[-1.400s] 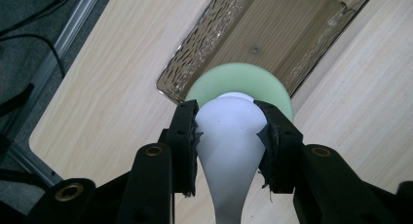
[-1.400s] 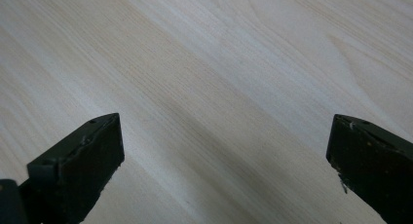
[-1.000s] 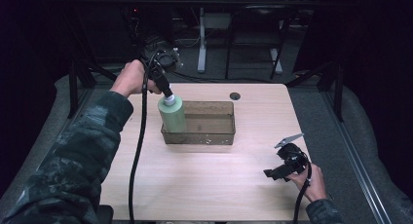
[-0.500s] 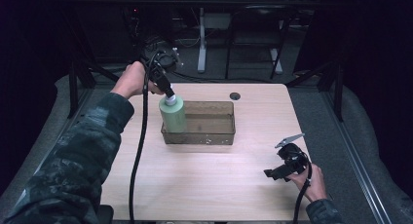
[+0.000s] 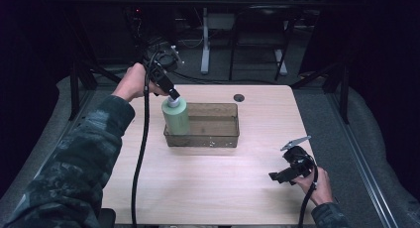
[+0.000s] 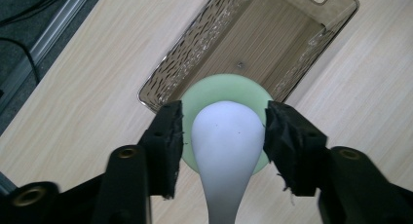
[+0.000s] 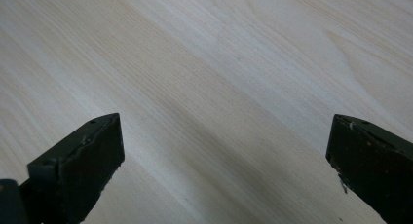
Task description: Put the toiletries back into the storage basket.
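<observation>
Green bottle point(image 6: 224, 95) stands between the left hand-held gripper's point(image 6: 224, 136) just-opened jaws.

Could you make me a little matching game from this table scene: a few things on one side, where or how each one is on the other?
Things:
1. green bottle
2. clear bin
3. left gripper
4. right gripper

States:
a. jaws wide apart above bare wood
b. stands upright in the bin's end
c. jaws astride the white cap, just opened
d. sits mid-table

Pairs: 1-b, 2-d, 3-c, 4-a
</observation>
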`<state>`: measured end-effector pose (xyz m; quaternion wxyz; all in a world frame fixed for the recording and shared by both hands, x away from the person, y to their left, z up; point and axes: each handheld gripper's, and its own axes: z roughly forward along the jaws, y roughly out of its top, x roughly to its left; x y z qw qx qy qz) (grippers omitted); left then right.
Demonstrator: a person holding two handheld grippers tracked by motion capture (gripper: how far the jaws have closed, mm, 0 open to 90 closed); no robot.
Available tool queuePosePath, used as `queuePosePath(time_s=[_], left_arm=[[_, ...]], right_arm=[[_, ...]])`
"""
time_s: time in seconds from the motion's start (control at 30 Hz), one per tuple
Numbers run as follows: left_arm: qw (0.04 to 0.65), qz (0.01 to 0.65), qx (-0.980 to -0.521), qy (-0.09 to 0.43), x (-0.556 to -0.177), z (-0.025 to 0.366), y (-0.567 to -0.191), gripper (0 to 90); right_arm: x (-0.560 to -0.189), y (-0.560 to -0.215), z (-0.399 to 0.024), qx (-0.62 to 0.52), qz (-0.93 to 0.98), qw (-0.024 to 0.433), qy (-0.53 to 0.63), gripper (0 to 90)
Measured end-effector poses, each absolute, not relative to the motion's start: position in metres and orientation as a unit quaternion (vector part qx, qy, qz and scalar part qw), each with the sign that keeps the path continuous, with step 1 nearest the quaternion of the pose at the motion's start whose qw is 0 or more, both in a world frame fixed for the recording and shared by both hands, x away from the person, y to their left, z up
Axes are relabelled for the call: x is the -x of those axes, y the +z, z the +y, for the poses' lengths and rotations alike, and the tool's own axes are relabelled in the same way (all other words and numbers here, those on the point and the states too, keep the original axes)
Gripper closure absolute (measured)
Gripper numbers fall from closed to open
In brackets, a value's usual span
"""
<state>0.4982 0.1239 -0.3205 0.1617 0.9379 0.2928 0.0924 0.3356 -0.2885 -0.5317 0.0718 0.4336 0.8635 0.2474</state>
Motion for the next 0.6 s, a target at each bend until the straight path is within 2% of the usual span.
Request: queuePosePath(time_s=[0.03, 0.07, 0.1, 0.17, 0.27, 0.6], left_arm=[[0.164, 0.294, -0.937, 0.093, -0.498, 0.125, -0.32, 34.2], [0.169, 0.297, -0.935, 0.094, -0.497, 0.126, -0.319, 34.2], [0.173, 0.302, -0.932, 0.1, -0.496, 0.127, -0.318, 26.5], [0.181, 0.307, -0.929, 0.101, -0.495, 0.13, -0.317, 20.9], [0.193, 0.312, -0.924, 0.104, -0.491, 0.134, -0.314, 16.4], [0.213, 0.314, -0.918, 0.113, -0.481, 0.145, -0.314, 14.1]], right_arm=[[-0.336, -0.532, -0.288, -0.432, 0.865, 0.073, 0.247, 0.0], [-0.336, -0.532, -0.288, -0.432, 0.865, 0.073, 0.247, 0.0], [-0.336, -0.531, -0.288, -0.43, 0.866, 0.074, 0.246, 0.0], [-0.336, -0.531, -0.288, -0.43, 0.866, 0.074, 0.245, 0.0], [-0.336, -0.531, -0.288, -0.431, 0.866, 0.074, 0.244, 0.0], [-0.336, -0.531, -0.288, -0.433, 0.865, 0.075, 0.243, 0.0]])
